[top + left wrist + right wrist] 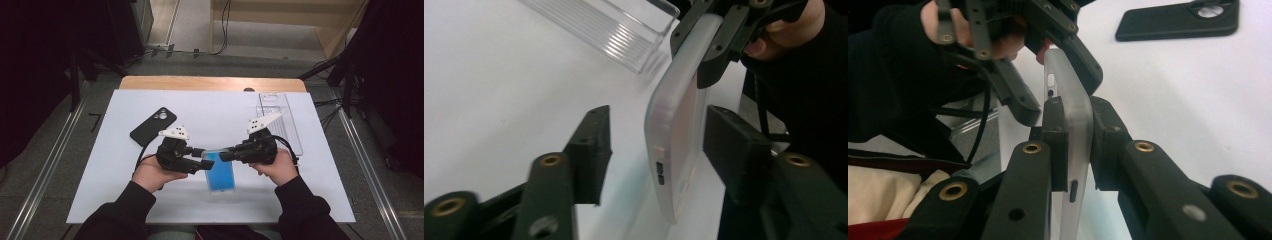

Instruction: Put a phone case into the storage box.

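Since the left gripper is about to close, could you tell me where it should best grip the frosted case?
On the case's long side edge, near the button cutouts, coming from the person's left. The left gripper already straddles that thin edge; the right gripper clamps the opposite one.

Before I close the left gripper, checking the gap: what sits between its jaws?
The clear phone case stands between the left gripper's open jaws, in the left gripper view.

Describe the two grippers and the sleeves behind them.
Both grippers, left and right, are black, with two blocky jaws on linked bars with brass-coloured pivots. Each carries a pale three-cornered plate with dark dots on top. A black cable trails from the left one. The person wears black sleeves.
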A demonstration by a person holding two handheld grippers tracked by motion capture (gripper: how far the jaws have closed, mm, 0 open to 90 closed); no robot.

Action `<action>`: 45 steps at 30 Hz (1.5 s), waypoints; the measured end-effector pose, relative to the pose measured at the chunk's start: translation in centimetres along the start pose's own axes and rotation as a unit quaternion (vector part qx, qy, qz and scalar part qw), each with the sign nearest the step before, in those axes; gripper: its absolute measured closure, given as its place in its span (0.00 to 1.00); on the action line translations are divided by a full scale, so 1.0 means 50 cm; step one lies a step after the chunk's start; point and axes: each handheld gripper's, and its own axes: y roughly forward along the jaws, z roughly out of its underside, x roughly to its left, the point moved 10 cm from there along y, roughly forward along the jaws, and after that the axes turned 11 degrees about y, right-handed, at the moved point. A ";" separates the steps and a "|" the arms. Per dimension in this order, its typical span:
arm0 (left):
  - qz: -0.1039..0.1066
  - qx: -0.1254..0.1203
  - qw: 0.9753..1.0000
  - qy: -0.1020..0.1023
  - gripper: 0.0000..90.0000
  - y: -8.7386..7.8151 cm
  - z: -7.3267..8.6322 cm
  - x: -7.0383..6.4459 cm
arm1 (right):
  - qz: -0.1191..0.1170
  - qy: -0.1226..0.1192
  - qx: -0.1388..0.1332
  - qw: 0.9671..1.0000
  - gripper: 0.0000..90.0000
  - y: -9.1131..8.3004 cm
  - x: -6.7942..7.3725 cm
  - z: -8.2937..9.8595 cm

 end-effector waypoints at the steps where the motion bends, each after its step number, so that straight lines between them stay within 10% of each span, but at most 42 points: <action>1: 0.004 0.000 1.000 0.000 0.57 -0.001 0.001 -0.001 | -0.003 -0.002 0.000 1.000 0.86 0.000 0.003 0.000; 12: 0.058 -0.035 0.997 0.026 0.87 -0.011 -0.010 -0.019 | -0.041 -0.011 0.006 0.999 0.86 0.003 0.024 0.001; 21: 0.070 -0.035 0.997 0.012 0.90 -0.013 -0.014 -0.021 | -0.041 -0.010 0.005 0.999 0.86 0.004 0.023 0.001; 33: 0.055 -0.036 0.998 -0.008 0.90 -0.026 -0.018 -0.011 | -0.032 0.005 -0.010 0.999 0.60 0.002 0.020 -0.006; 45: -0.019 -0.029 0.998 -0.045 0.90 -0.039 -0.013 0.033 | 0.001 -0.021 -0.033 0.999 0.26 0.000 0.004 -0.011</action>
